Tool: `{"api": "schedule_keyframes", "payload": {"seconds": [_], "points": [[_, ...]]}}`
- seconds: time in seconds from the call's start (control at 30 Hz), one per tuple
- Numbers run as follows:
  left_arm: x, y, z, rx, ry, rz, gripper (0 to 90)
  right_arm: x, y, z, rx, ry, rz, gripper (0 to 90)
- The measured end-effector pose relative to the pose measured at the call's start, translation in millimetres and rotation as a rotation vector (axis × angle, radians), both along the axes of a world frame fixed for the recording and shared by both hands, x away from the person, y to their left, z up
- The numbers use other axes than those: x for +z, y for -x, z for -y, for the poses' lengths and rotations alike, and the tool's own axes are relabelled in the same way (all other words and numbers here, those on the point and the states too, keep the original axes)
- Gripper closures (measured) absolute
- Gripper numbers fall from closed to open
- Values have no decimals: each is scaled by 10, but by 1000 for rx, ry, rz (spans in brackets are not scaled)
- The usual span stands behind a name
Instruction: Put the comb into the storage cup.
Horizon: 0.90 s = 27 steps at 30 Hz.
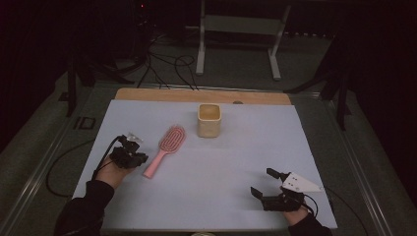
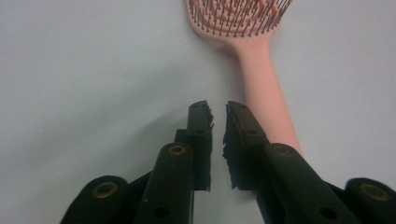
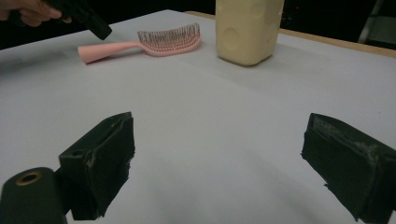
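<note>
— What's in the cup (image 1: 209,120)?

— From where I stand, nothing I can make out. The cream cup stands upright on the white sheet (image 1: 236,162), toward the sheet's far edge, its mouth open; its inside is dim. In the right gripper view the cup (image 3: 247,29) rises tall at the far side, with a strip of bare wooden table (image 1: 147,94) behind it.

— And the brush?

— The pink hairbrush (image 1: 165,149) lies flat just left of the cup, bristles up, head toward the cup and handle angled back toward the near left. It touches nothing else.

— Room to move?

— Plenty. The sheet between the cup and the near edge lies open, and so does the whole stretch right of the cup.

— The hands?

— Left of the brush handle, the left gripper (image 1: 132,156) hovers low, held from below by a hand (image 1: 112,172) in a dark sleeve. In its own view its jaws are nearly pressed together, a thin slit between them, pinching nothing; the brush handle (image 2: 268,102) runs just beside the right jaw. The right gripper (image 1: 265,182) sits well apart from the cup, near the sheet's near right corner, a grey plate on top. Its jaws are spread wide over bare sheet, pointing toward the cup and brush (image 3: 149,42).
</note>
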<state>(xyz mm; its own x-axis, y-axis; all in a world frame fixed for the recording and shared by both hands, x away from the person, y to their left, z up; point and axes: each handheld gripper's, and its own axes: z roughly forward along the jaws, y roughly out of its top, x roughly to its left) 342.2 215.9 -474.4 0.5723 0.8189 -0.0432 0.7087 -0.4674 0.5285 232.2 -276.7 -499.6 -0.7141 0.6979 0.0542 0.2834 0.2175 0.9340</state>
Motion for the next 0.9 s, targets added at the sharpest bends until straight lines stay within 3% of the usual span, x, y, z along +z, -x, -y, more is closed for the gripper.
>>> {"api": "schedule_keyframes", "payload": {"seconds": [0.1,0.37,0.5,0.67,0.9], "points": [[42,-6,-5,1,8,-8,752,2,-3,1,-3,-5,-1,91],[122,-44,22,16,26,-38,528,-4,-8,-1,-1,-2,-3,91],[154,-59,60,38,17,-18,384,-3,-8,3,0,-3,-2,91],[169,-86,132,40,-10,-21,176,-2,-9,-1,-2,-5,-1,91],[199,-151,205,35,11,-28,40,-6,-9,-4,0,-2,-7,91]]}}
